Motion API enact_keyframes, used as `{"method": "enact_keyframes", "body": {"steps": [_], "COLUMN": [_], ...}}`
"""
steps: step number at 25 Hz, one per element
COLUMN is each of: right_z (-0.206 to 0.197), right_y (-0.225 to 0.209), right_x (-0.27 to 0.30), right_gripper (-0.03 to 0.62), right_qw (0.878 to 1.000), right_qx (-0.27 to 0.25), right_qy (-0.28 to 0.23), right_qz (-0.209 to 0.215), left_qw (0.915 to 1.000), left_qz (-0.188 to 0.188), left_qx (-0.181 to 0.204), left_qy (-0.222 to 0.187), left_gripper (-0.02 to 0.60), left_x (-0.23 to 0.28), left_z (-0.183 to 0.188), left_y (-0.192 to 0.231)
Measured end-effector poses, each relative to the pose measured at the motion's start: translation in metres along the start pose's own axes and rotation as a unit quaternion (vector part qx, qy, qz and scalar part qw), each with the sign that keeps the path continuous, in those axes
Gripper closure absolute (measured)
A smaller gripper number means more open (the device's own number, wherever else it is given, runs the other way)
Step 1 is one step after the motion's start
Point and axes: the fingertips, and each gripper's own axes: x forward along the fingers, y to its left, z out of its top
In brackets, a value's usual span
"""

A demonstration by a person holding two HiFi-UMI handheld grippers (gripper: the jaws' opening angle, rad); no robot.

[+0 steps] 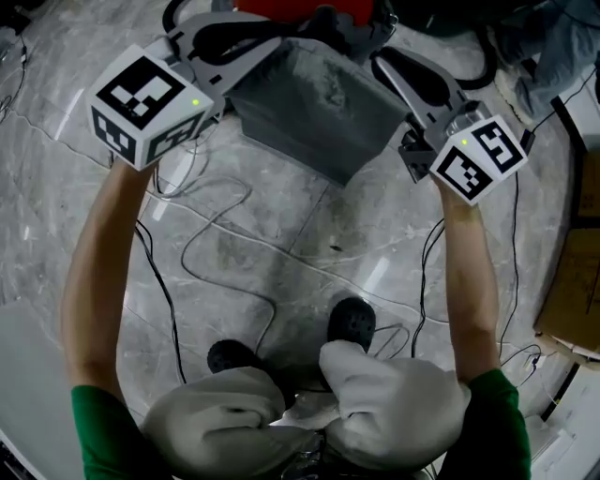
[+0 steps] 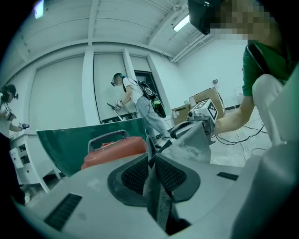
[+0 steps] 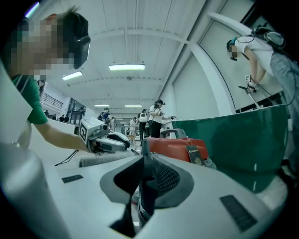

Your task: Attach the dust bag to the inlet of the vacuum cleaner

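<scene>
A grey dust bag hangs stretched between my two grippers, just in front of the red vacuum cleaner at the top of the head view. My left gripper is shut on the bag's left edge; grey fabric is pinched between its pads. At the other edge my right gripper is shut on a dark part of the bag. The vacuum stands beyond the jaws, handle up. Its inlet is not visible.
Thin cables loop over the marble floor. A green barrier stands behind the vacuum. Cardboard lies at the right. My own shoes are below. Other people work in the background.
</scene>
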Motion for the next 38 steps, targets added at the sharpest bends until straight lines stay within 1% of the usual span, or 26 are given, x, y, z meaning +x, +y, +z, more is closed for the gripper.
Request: {"method": "enact_keyframes", "body": {"steps": [3,8,11,14,19,23,27,30,34,38], "right_z": [0.001,0.011,0.026,0.049,0.105,0.159,0.22,0.27,0.331,0.379], "right_y": [0.0,0.001,0.002,0.01,0.033,0.056,0.082,0.098,0.119,0.142], "right_x": [-0.005,-0.015,-0.023,-0.028,-0.041,-0.052,-0.068,-0.08,-0.095,-0.107], "right_gripper": [0.534,0.55,0.56,0.576,0.586,0.586,0.586,0.586,0.586,0.586], "right_qw": [1.0,0.998,0.997,0.995,0.992,0.99,0.987,0.985,0.982,0.979], "right_qx": [-0.006,0.005,0.001,0.0,0.006,0.019,0.029,0.039,0.054,0.067], "right_qy": [0.013,0.042,0.061,0.081,0.111,0.133,0.154,0.163,0.17,0.175], "right_qz": [-0.019,-0.041,-0.051,-0.054,-0.053,-0.045,-0.042,-0.046,-0.064,-0.079], "left_qw": [0.9999,0.9991,0.998,0.996,0.9908,0.9847,0.9771,0.9725,0.9682,0.961], "left_qz": [0.008,0.004,-0.002,-0.004,-0.007,-0.01,0.0,0.012,0.026,0.044], "left_qx": [0.003,-0.042,-0.062,-0.089,-0.135,-0.172,-0.21,-0.23,-0.247,-0.272], "left_qy": [-0.007,-0.012,0.001,0.005,0.009,0.024,0.035,0.036,0.033,0.021], "left_gripper": [0.541,0.541,0.541,0.547,0.577,0.577,0.577,0.578,0.578,0.578], "left_x": [-0.008,-0.022,-0.029,-0.04,-0.065,-0.094,-0.133,-0.163,-0.204,-0.242], "left_z": [-0.001,0.006,0.015,0.035,0.086,0.135,0.189,0.236,0.295,0.342], "left_y": [-0.002,-0.006,-0.009,-0.009,-0.012,-0.015,-0.018,-0.017,-0.014,-0.01]}}
